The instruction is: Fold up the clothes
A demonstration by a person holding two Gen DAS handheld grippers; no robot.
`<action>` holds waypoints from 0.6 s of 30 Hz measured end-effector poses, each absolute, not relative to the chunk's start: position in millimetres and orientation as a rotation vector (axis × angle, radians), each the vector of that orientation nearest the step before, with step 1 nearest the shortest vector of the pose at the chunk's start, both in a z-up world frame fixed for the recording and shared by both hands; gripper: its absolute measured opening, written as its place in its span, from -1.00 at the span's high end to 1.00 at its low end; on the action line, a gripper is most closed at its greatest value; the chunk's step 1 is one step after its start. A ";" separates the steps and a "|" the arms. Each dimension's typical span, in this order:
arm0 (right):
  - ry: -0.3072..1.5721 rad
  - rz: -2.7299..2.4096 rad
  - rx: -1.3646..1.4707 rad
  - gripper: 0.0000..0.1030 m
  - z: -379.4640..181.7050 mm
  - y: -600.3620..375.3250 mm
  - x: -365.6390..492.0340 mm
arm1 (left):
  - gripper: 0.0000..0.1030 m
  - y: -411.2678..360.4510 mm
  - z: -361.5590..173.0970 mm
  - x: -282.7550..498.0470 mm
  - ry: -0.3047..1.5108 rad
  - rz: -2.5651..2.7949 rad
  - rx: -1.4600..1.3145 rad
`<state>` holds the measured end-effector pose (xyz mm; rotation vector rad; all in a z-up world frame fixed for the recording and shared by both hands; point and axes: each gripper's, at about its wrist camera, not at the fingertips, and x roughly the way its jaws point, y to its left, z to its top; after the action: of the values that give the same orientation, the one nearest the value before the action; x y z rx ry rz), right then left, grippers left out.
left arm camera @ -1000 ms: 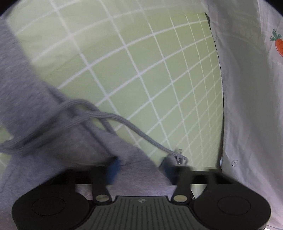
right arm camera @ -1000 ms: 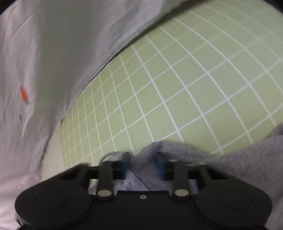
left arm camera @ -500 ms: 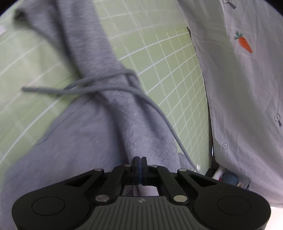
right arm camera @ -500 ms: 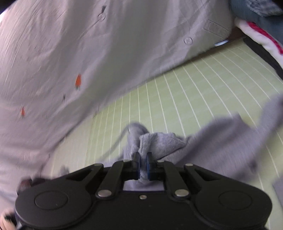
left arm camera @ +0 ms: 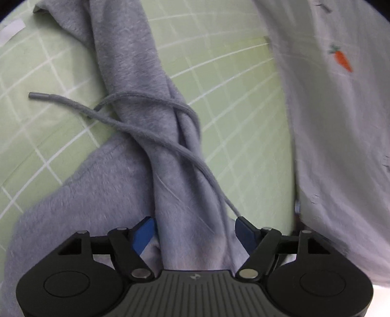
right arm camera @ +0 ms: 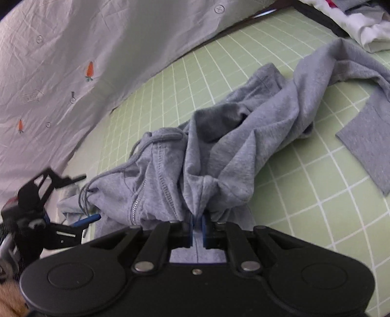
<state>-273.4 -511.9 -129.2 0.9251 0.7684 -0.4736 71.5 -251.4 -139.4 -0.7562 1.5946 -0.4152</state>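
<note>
Change since earlier frame: the left gripper (left arm camera: 195, 231) was pinched on the grey fabric half a second ago; its blue pads now stand wide apart. The right gripper (right arm camera: 197, 228) has kept its pinch, and the garment has been drawn further out across the mat.

Left gripper: jaws spread, with a twisted bundle of the grey hoodie (left arm camera: 156, 126) lying loose between the pads (left arm camera: 142, 234). The fabric touches the left pad; contact with the right pad cannot be confirmed.

Right gripper: jaws nearly closed, clamping a gathered fold of the hoodie (right arm camera: 243, 151) just beside the zipper (right arm camera: 135, 207).

Hoodie position: bunched on the green grid mat (right arm camera: 316, 183), running from the near edge, where both grippers meet it, toward the far right corner, where one sleeve lies flat.

Drawstring: the grey cord (left arm camera: 136, 119) loops around the twisted fabric; its capped end lies on the mat toward the left edge.

Left gripper in the right wrist view: visible at the near left corner of the mat (right arm camera: 80, 214), with one blue pad next to the hoodie hem.

Mat surroundings: a white sheet with carrot print (right arm camera: 73, 61) borders the left edge of the mat; a pile of other clothes (right arm camera: 365, 22) sits beyond the far right corner, partly blurred.
</note>
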 end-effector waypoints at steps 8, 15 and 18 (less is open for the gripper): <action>0.665 -0.499 0.901 0.65 -95.9 -522.0 -281.1 | 0.81 -248.7 -160.1 73.5 1.638 -0.392 -0.757; 0.582 -0.635 0.717 -0.48 -58.7 -552.3 -251.5 | 0.72 -215.4 -171.6 44.3 1.627 -0.400 -0.773; 0.642 -0.709 0.542 -0.79 -65.9 -566.2 -215.1 | 0.69 -208.1 -176.4 45.3 1.640 -0.383 -0.831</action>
<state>-215.1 -566.2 -65.9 0.5424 0.6421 -0.7091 45.3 -208.1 -176.4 -0.8309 1.6401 -0.3832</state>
